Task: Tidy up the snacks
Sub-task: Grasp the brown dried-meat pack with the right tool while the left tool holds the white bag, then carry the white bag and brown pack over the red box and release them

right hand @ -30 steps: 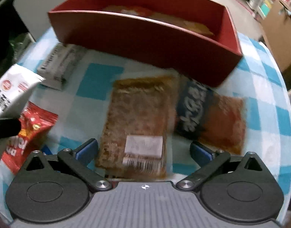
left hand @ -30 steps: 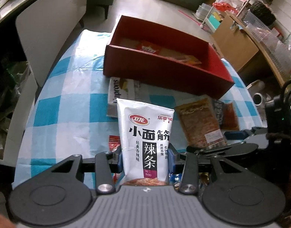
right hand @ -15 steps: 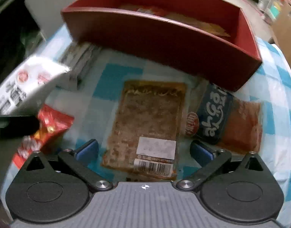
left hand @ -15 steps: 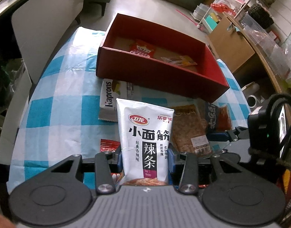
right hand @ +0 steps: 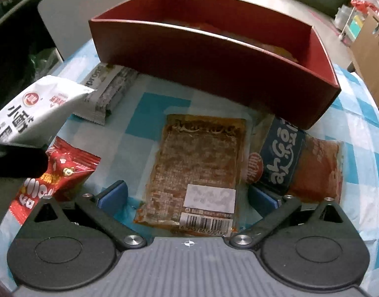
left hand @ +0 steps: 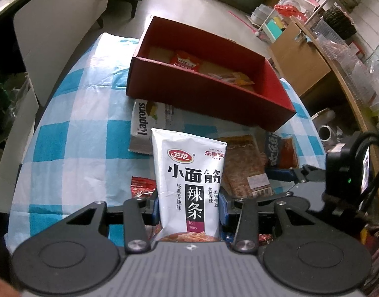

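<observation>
In the left wrist view, the left hand-held gripper (left hand: 189, 205) pinches a white latiao bag (left hand: 189, 180) by its lower part, so the bag stands upright in the middle of the frame, above the checked worktop (left hand: 73, 143). The red box (left hand: 241, 109) lies above it in the frame, and a few small packets are already inside. The bag is soft and it is held only near the bottom; I think the upper part can bend over and catch on the near wall of the box if the bag travels too low. The grey Kaprons packet (left hand: 145, 123) lies just before that wall, left of centre, and the right hand-held gripper (left hand: 286, 174) is close at the right edge, so the two tools could knock together.

In the right wrist view, the right hand-held gripper (right hand: 187, 195) is spread wide, with one finger on each side of the lower end of a flat brown snack pack (right hand: 199, 168) in the centre of the frame. This pack lies flat on the worktop, so the fingers may slide over it or pinch the cloth instead. The blue packet (right hand: 281, 158) lies just beside the right finger and could be pushed. At the lower left, a red snack bag (right hand: 58, 173) is partly under the left hand-held gripper.
</observation>
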